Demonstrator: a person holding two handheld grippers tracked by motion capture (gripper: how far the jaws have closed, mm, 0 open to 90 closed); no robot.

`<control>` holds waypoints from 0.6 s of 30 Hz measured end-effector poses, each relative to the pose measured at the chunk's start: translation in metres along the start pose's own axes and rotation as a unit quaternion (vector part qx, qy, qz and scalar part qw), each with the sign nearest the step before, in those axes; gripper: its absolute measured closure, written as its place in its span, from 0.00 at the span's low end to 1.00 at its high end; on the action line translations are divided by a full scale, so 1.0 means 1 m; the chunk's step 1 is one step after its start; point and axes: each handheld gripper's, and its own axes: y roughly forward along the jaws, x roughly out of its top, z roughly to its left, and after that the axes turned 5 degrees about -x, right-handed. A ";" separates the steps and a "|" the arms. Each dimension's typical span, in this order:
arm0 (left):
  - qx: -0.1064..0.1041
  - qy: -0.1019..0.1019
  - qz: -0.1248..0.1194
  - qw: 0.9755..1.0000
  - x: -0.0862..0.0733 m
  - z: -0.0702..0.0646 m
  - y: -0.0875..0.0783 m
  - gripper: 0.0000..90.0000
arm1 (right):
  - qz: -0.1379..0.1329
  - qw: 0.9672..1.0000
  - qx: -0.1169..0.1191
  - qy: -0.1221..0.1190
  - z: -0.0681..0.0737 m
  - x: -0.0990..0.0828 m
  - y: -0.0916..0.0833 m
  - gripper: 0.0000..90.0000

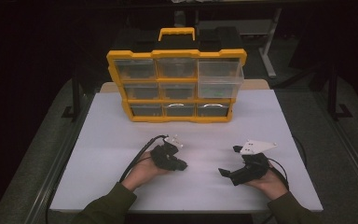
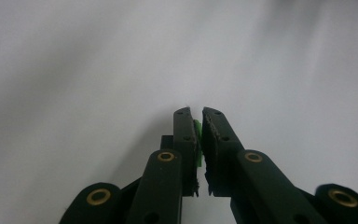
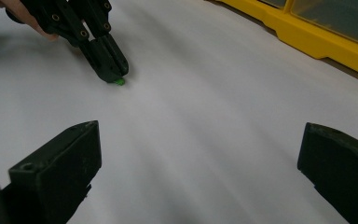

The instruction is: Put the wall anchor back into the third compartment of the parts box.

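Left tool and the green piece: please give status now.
Left tool shut on green piece at the table. Right tool open, empty. Nothing in the way.

organizer (image 1: 176, 86) at table (image 1: 121, 135) back; left tongs (image 1: 182, 164) & right tongs (image 1: 228, 161) in front.

The left gripper (image 2: 199, 112) had its two black jaws pinched nearly together on a small green piece (image 2: 198, 140), with just a sliver of it peeking out, and plain white desk (image 2: 98, 60) behind.
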 end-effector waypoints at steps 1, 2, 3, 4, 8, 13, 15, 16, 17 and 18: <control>-0.001 -0.001 -0.002 1.000 0.000 0.000 0.000 0.94 | 0.000 1.000 0.000 0.000 0.000 0.000 0.000 0.00; -0.001 0.000 -0.001 1.000 0.001 0.001 -0.002 0.94 | 0.001 1.000 0.000 0.002 0.000 0.000 0.000 0.00; -0.001 -0.001 -0.002 1.000 0.002 0.001 -0.003 0.94 | 0.000 1.000 0.001 0.001 0.000 0.000 0.000 0.00; -0.002 -0.002 -0.005 1.000 0.003 0.002 -0.004 0.94 | 0.000 1.000 0.001 0.000 -0.001 0.000 0.000 0.00; -0.005 -0.007 -0.011 1.000 0.007 0.005 -0.011 0.94 | 0.000 1.000 0.002 0.002 0.000 0.000 0.001 0.00; -0.008 -0.001 -0.020 1.000 0.017 0.009 -0.024 0.94 | -0.002 1.000 0.001 0.001 -0.001 0.000 0.001 0.00; -0.008 0.003 -0.020 1.000 0.022 0.010 -0.029 0.94 | -0.001 1.000 0.000 0.002 -0.001 0.000 0.001 0.00; -0.009 0.005 -0.020 1.000 0.025 0.011 -0.032 0.94 | -0.001 1.000 0.000 0.001 -0.001 0.000 0.001 0.00; -0.009 0.005 -0.020 1.000 0.025 0.011 -0.032 0.94 | -0.001 1.000 0.000 0.001 -0.001 0.000 0.001 0.00; -0.006 0.011 -0.021 1.000 0.030 0.012 -0.038 0.94 | -0.001 1.000 0.000 0.001 -0.001 0.000 0.001 0.00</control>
